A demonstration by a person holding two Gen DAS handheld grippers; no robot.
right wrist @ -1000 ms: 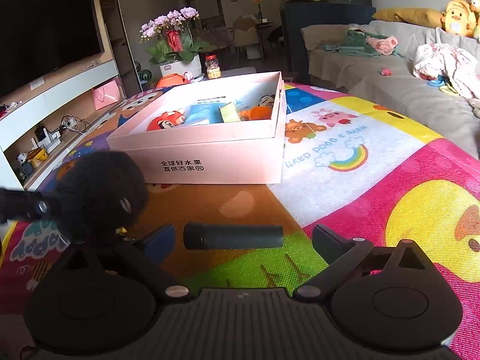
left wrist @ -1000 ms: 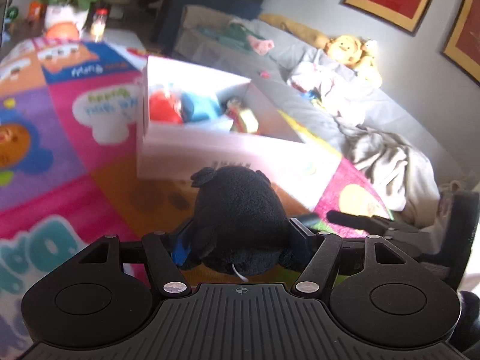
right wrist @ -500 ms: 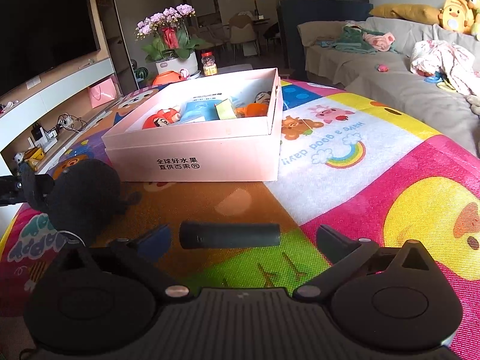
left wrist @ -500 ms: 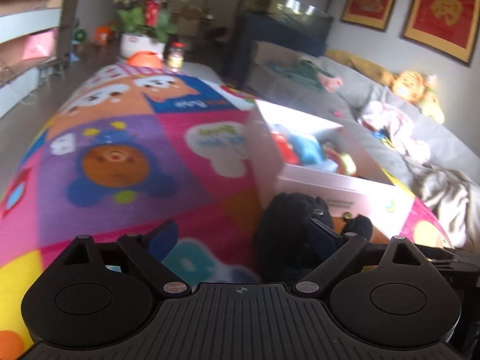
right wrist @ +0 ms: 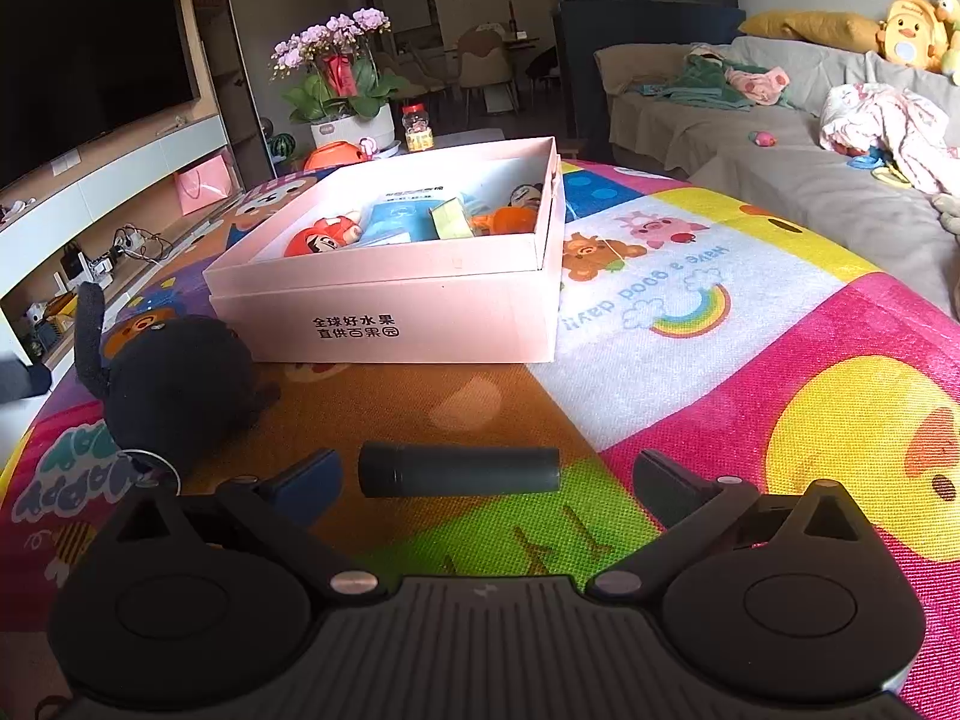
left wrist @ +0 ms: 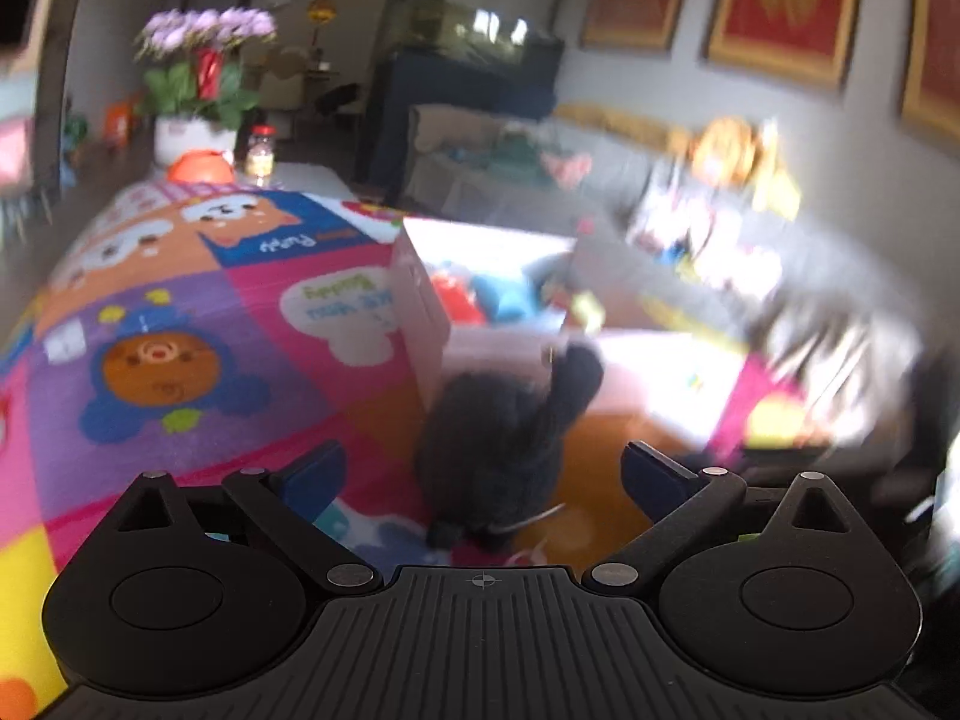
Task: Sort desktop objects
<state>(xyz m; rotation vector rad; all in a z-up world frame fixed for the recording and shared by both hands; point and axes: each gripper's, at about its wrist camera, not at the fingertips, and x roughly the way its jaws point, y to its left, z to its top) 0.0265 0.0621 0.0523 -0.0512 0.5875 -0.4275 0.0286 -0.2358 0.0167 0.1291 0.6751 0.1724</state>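
A black plush toy (left wrist: 504,450) lies on the colourful play mat just in front of my open left gripper (left wrist: 483,471), between its fingers but not held; the left wrist view is blurred. It also shows in the right wrist view (right wrist: 177,384) at the left, beside the pink box (right wrist: 384,306). The box holds a red figure (right wrist: 321,240), a blue pack (right wrist: 399,219) and an orange toy (right wrist: 510,219). A dark grey cylinder (right wrist: 459,471) lies on the mat between the fingers of my open right gripper (right wrist: 486,474), untouched.
The pink box (left wrist: 606,360) stands on the mat (right wrist: 750,330) beyond the plush. A grey sofa (right wrist: 810,174) with clothes and plush toys runs along the right. A flower pot (right wrist: 345,126) and a jar (right wrist: 418,129) stand at the mat's far end. A TV unit (right wrist: 90,192) is at the left.
My left gripper has opened and let go of the black plush, which now lies on the mat by the box. The left view has swung. The right gripper has barely moved.
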